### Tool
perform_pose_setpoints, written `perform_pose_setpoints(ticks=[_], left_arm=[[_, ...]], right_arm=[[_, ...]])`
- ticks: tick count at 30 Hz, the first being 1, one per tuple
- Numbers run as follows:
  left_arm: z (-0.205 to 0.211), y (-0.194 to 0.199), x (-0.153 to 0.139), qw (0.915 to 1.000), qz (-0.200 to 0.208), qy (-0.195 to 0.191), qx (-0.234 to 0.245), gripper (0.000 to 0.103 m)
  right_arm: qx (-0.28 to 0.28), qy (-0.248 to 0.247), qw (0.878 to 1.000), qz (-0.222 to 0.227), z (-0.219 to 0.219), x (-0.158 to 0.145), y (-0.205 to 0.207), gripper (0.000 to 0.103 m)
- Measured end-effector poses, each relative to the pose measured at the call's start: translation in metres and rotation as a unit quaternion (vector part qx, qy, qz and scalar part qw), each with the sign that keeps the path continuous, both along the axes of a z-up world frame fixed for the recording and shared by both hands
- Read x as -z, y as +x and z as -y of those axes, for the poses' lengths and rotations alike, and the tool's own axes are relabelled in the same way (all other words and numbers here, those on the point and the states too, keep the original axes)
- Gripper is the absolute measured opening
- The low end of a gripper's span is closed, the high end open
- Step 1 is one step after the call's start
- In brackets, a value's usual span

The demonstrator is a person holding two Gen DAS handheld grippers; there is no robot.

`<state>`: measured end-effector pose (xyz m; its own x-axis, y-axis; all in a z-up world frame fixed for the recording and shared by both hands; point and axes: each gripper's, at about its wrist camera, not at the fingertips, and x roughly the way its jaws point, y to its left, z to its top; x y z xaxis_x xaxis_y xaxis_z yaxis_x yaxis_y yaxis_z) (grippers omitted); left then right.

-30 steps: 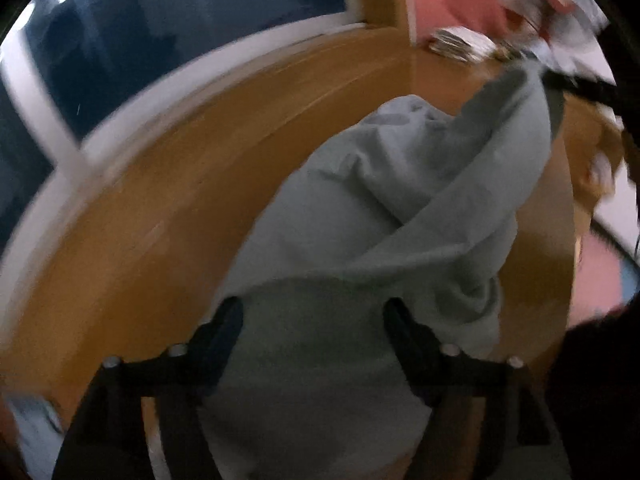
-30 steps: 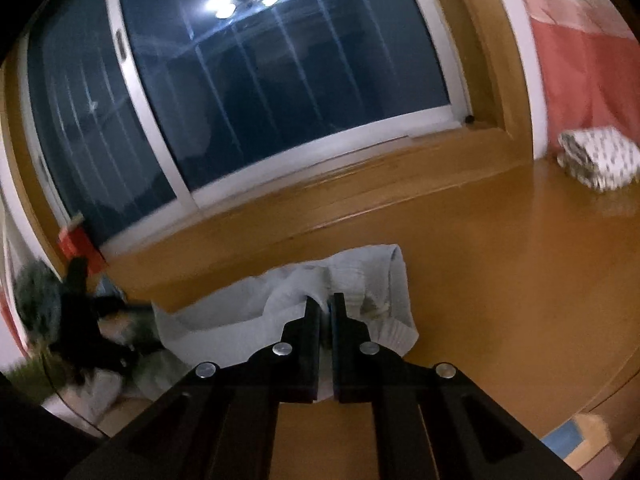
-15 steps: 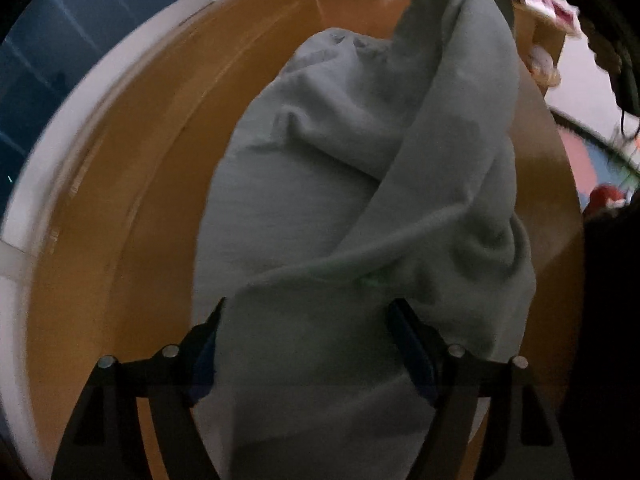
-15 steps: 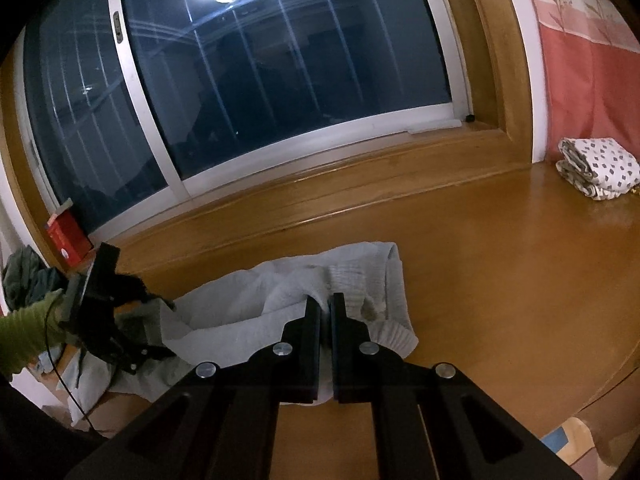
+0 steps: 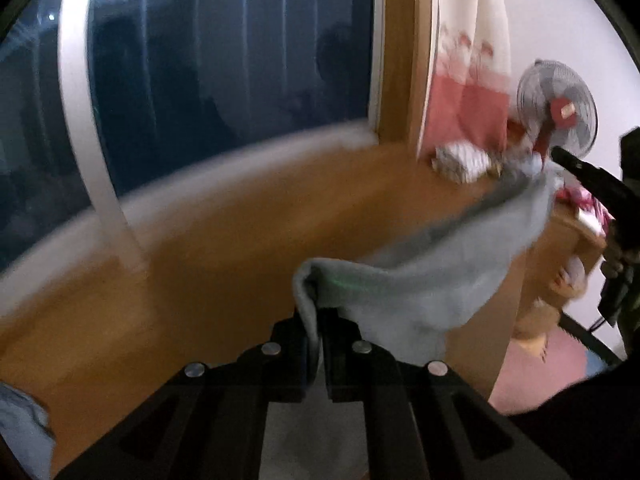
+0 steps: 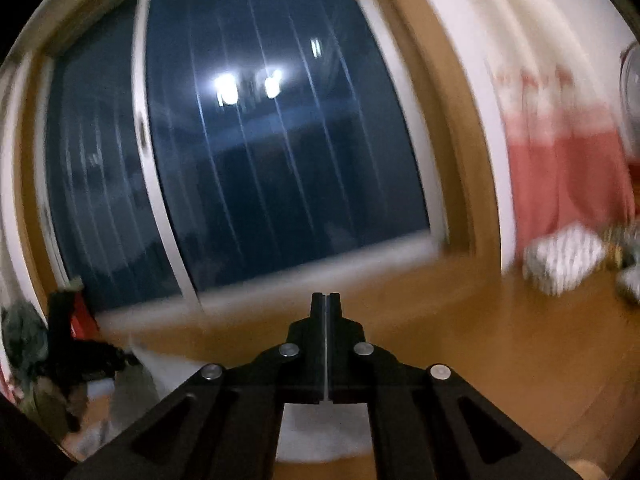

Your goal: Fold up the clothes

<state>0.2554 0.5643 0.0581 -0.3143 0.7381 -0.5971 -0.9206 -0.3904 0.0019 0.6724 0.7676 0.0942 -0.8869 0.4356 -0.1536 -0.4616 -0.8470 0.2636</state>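
Observation:
A light grey garment (image 5: pixel 420 280) hangs in the air, stretched between both grippers above the wooden surface (image 5: pixel 200 264). In the left wrist view my left gripper (image 5: pixel 314 332) is closing tight on a folded edge of it, pads pressing the cloth. From there the cloth runs up and right to my right gripper (image 5: pixel 560 156), a black shape at the frame's edge. In the right wrist view my right gripper (image 6: pixel 326 300) is shut, and grey garment (image 6: pixel 320 436) hangs below its fingers. My left gripper (image 6: pixel 92 360) shows blurred at the far left.
A big dark window (image 5: pixel 220 80) fills the back. A folded patterned cloth (image 5: pixel 460 162) lies by a pink-and-white curtain (image 5: pixel 468 80), with a fan (image 5: pixel 556 112) beyond. A red box (image 6: pixel 82 316) stands at the left. Pale blue cloth (image 5: pixel 20 432) lies at the lower left.
My left gripper's jaws went from wide around the garment to shut on it. Both grippers rose and tilted up toward the window, lifting the garment off the wood.

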Motion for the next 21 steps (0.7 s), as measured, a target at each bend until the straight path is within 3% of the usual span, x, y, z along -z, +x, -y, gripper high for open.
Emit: perform_pose_setpoints(ticks=[3, 6, 7, 8, 9, 11, 13, 15, 16, 18, 21], left_arm=[[-0.003, 0.016, -0.042, 0.9992, -0.010, 0.037, 0.007, 0.004], [-0.017, 0.018, -0.049, 0.9994, -0.012, 0.032, 0.005, 0.004], [-0.022, 0.019, -0.051, 0.9995, -0.012, 0.030, 0.004, 0.004], [-0.026, 0.019, -0.051, 0.9996, -0.012, 0.026, 0.000, 0.004], [-0.029, 0.018, -0.046, 0.9998, -0.009, 0.015, -0.011, 0.004], [-0.032, 0.014, -0.034, 0.9993, -0.011, -0.009, -0.034, 0.004], [-0.037, 0.007, -0.019, 0.9975, -0.017, -0.036, -0.057, 0.004], [-0.039, -0.001, -0.007, 0.9958, -0.012, -0.056, -0.071, 0.004], [-0.040, -0.004, -0.003, 0.9951, -0.007, -0.063, -0.076, 0.005], [-0.040, -0.010, 0.006, 0.9934, 0.003, -0.076, -0.086, 0.005], [-0.040, -0.018, 0.016, 0.9920, 0.014, -0.086, -0.091, 0.005]], right_arm=[[0.007, 0.063, 0.997, -0.052, 0.012, -0.050, 0.026, 0.001], [-0.002, 0.070, 0.997, -0.010, 0.001, -0.056, 0.020, 0.002], [-0.029, 0.040, 0.998, 0.030, -0.010, -0.040, 0.010, 0.003], [-0.054, 0.010, 0.996, 0.069, -0.021, -0.023, 0.000, 0.010], [-0.075, -0.024, 0.991, 0.110, -0.028, 0.000, -0.011, 0.030], [-0.108, -0.107, 0.963, 0.222, -0.036, 0.077, -0.034, 0.049], [-0.123, -0.152, 0.938, 0.285, -0.031, 0.136, -0.043, 0.049], [-0.151, -0.198, 0.913, 0.323, -0.021, 0.182, -0.048, 0.049], [-0.161, -0.218, 0.907, 0.322, -0.017, 0.194, -0.049, 0.049], [-0.181, -0.237, 0.904, 0.307, -0.007, 0.203, -0.055, 0.049], [-0.222, -0.187, 0.905, 0.311, 0.018, 0.202, -0.070, 0.056]])
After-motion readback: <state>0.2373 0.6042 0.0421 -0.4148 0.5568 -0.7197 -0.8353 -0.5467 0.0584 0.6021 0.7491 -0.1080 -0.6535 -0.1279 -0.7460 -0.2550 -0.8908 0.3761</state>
